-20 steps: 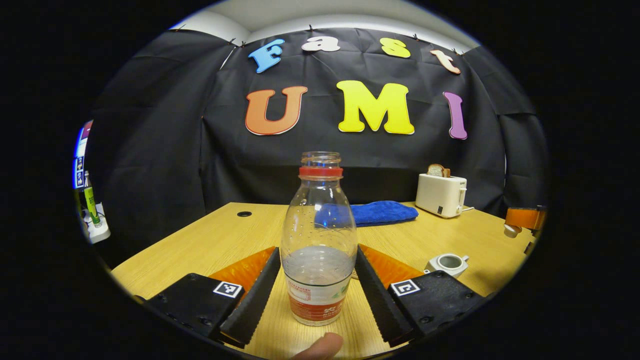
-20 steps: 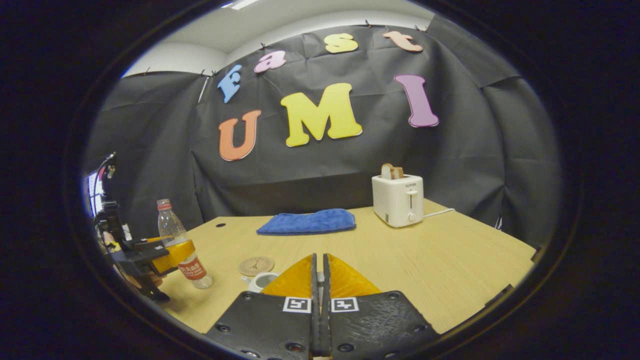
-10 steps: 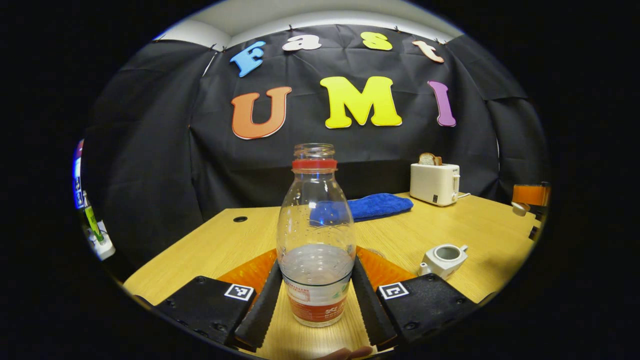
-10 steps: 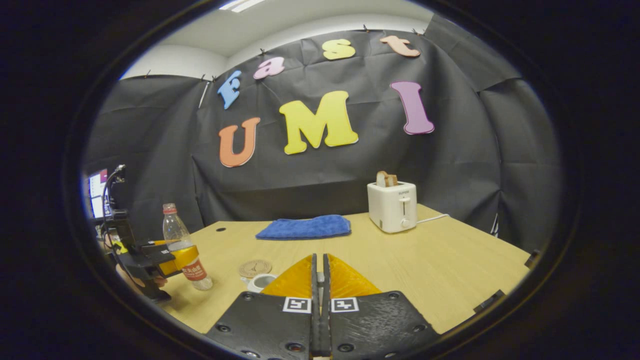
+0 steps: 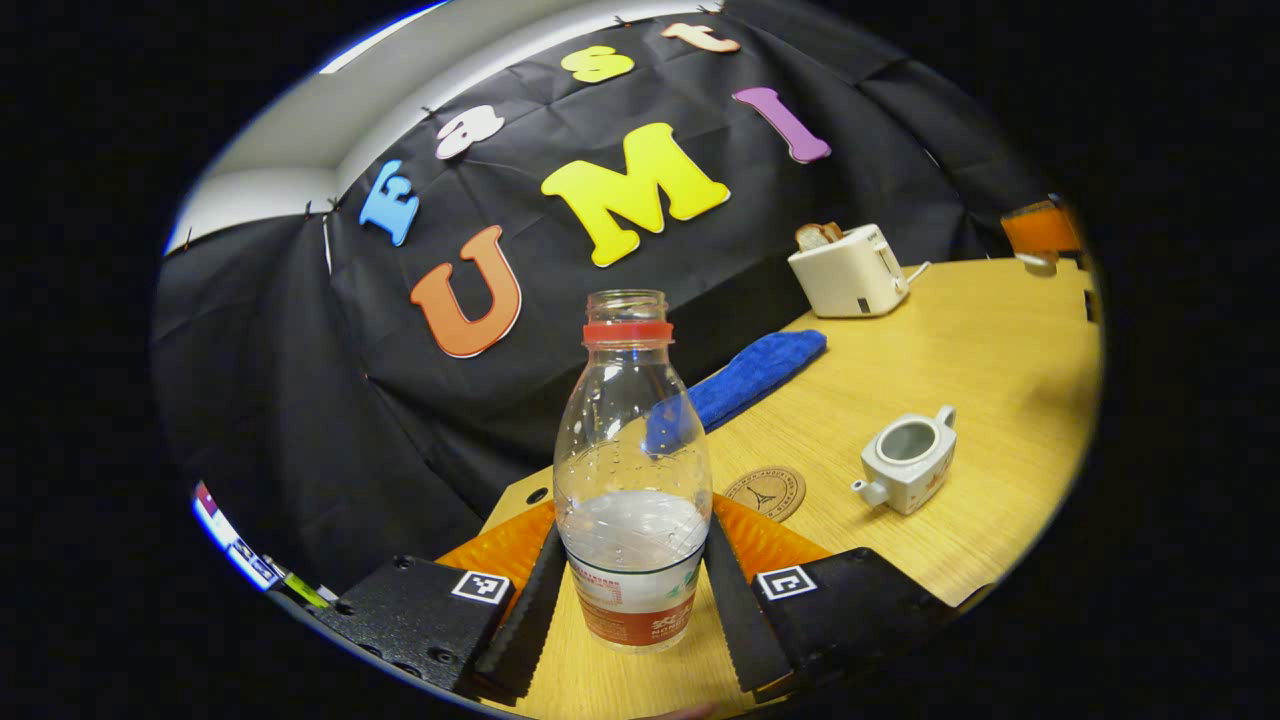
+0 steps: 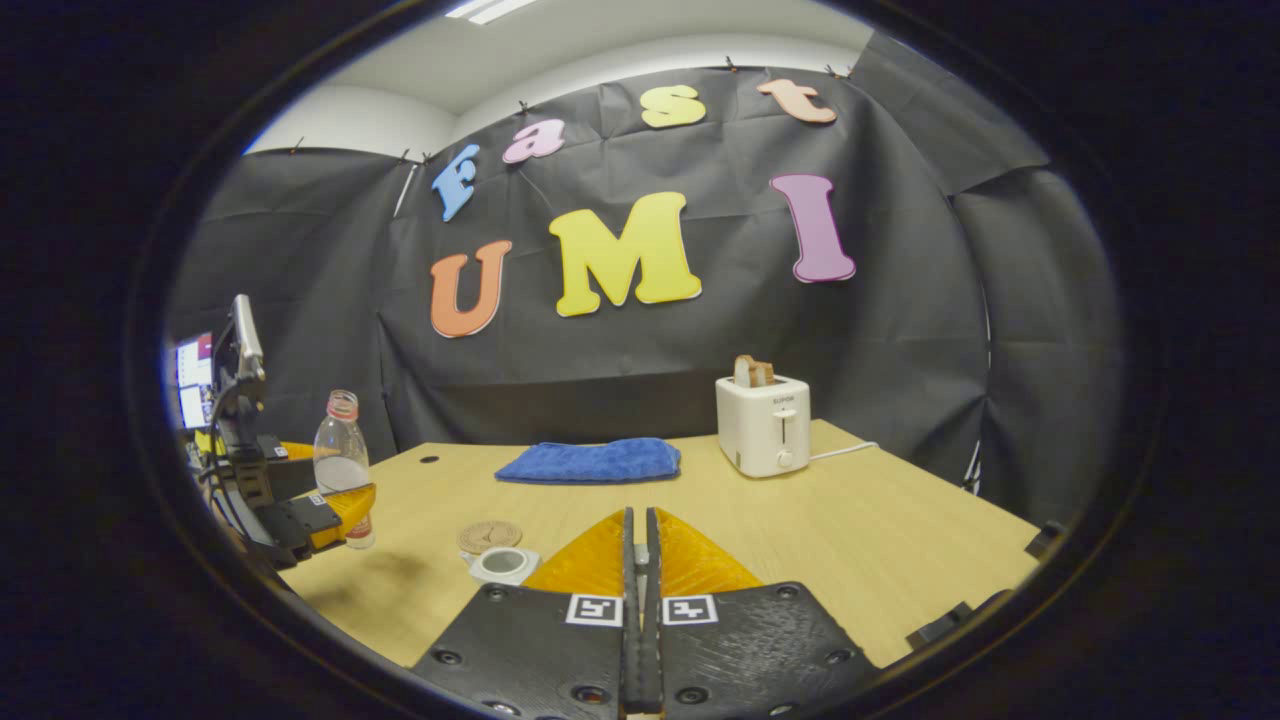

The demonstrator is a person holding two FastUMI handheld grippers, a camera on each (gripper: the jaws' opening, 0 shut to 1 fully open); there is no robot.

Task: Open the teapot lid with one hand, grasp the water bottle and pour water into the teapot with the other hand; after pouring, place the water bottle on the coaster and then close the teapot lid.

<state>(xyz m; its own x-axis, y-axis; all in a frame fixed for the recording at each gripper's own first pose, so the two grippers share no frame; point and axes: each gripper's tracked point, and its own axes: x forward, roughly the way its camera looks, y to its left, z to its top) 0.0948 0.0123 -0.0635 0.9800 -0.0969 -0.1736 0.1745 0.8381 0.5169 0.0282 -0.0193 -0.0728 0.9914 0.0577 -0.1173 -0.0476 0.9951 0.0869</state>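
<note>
Gripping water bottle (image 5: pixel 632 470): left claw (image 5: pixel 630 600) | right claw (image 6: pixel 637 560) together (teapot (image 5: pixel 908 458) lidless)

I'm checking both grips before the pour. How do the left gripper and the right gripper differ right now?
The left gripper is shut on the water bottle, fingers spread to the bottle's width; the right gripper has its fingers nearly together, with something small between them that I cannot make out. The left gripper is rolled sideways, tilting its view; the right gripper is level. Both face the teapot.

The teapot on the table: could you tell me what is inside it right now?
The lidless teapot shows a bare grey interior near the rim; its bottom is hidden by the wall, so water cannot be ruled out.
</note>
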